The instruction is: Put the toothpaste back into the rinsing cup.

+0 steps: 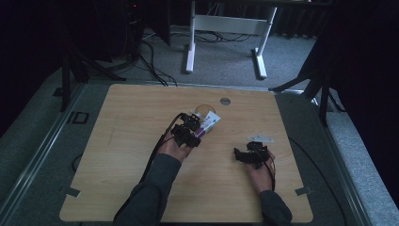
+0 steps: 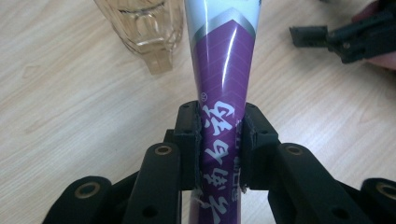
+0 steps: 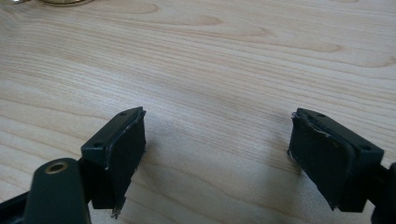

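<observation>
On my left gripper (image 2: 219, 140) the jaws are clamped tight on a purple & white tube (image 2: 222, 84), pads pressing both sides of its narrow purple part w/ white lettering. The tube runs up and away from the jaws toward its white end, above the wooden table (image 2: 70, 107). A clear glass (image 2: 144, 28) sits just beside the tube, to its left in the left gripper view. In the high view the tube (image 1: 208, 123) is near table centre, glass (image 1: 203, 110) right behind it. My right gripper (image 3: 217, 154) has jaws spread wide, nothing btwn them, pads low over bare wood, well apart from the tube.
</observation>
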{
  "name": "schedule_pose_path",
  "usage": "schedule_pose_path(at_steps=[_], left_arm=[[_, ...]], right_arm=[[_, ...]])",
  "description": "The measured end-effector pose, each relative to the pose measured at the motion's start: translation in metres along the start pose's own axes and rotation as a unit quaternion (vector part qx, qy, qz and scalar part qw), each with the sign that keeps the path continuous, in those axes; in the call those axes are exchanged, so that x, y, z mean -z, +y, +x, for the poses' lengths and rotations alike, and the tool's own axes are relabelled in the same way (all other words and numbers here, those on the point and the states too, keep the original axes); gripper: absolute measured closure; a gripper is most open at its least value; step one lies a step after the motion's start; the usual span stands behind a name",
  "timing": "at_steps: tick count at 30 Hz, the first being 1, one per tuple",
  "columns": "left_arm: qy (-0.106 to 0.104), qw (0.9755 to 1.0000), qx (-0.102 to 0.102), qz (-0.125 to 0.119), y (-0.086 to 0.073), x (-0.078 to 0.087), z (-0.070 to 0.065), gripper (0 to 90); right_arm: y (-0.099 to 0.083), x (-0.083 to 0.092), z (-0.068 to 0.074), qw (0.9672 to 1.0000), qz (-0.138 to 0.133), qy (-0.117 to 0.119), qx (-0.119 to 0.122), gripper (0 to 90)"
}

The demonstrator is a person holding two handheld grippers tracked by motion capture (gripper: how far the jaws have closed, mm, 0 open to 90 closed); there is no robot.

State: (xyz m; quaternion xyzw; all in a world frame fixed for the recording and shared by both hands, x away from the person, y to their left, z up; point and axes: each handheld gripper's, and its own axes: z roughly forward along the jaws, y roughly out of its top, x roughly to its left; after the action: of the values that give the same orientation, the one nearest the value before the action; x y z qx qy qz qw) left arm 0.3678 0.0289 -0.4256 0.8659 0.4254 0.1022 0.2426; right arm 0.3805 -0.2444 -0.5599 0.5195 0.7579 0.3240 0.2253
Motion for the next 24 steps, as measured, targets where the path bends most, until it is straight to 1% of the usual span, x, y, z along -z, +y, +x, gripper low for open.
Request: schedule_pose_path(at_steps=[2,4,6,10,11,12,15,17,19,20,21,24], left_arm=[[0.0,1.0,0.002,-0.004,0.0,0.0,0.0,72.0],[0.002,0.9999,0.005,-0.012,0.001,0.001,0.002,72.0],[0.009,0.9997,0.006,-0.022,0.0,0.002,0.003,71.9],[0.016,0.9994,0.006,-0.03,0.0,0.003,0.004,72.0],[0.016,0.9993,0.006,-0.032,0.0,0.004,0.004,72.0],[0.016,0.9991,0.01,-0.04,0.0,0.005,0.005,72.0],[0.015,0.9988,0.013,-0.044,0.0,0.006,0.006,72.0],[0.013,0.9979,0.023,-0.059,0.001,0.006,0.009,72.0],[0.015,0.9972,0.026,-0.068,0.001,0.006,0.01,72.0],[0.015,0.9972,0.026,-0.068,0.001,0.006,0.01,72.0],[0.023,0.9964,0.023,-0.079,0.001,0.006,0.011,72.0],[0.028,0.9948,0.019,-0.096,0.001,0.008,0.013,71.9]], right_arm=[[0.0,0.0,0.0,1.0,0.0,0.0,0.0,18.4],[0.0,0.0,0.0,1.0,0.0,0.0,0.0,18.4],[0.0,0.0,0.0,1.0,0.0,0.0,0.0,18.4],[0.0,0.0,0.0,1.0,-0.001,0.001,0.001,18.4],[0.0,0.0,0.0,1.0,-0.001,0.001,0.001,18.4],[0.0,0.0,0.0,1.0,0.0,0.001,0.001,18.4],[0.0,0.0,0.0,1.0,0.0,0.001,0.001,18.4],[0.0,0.0,0.0,1.0,-0.001,0.001,0.001,18.4],[0.0,0.0,0.0,1.0,0.0,0.002,0.001,18.4],[0.0,0.0,0.0,1.0,0.0,0.002,0.001,18.4],[0.0,0.0,0.0,1.0,-0.001,0.002,0.002,18.4],[0.0,0.0,0.001,1.0,-0.001,0.002,0.002,18.4]])
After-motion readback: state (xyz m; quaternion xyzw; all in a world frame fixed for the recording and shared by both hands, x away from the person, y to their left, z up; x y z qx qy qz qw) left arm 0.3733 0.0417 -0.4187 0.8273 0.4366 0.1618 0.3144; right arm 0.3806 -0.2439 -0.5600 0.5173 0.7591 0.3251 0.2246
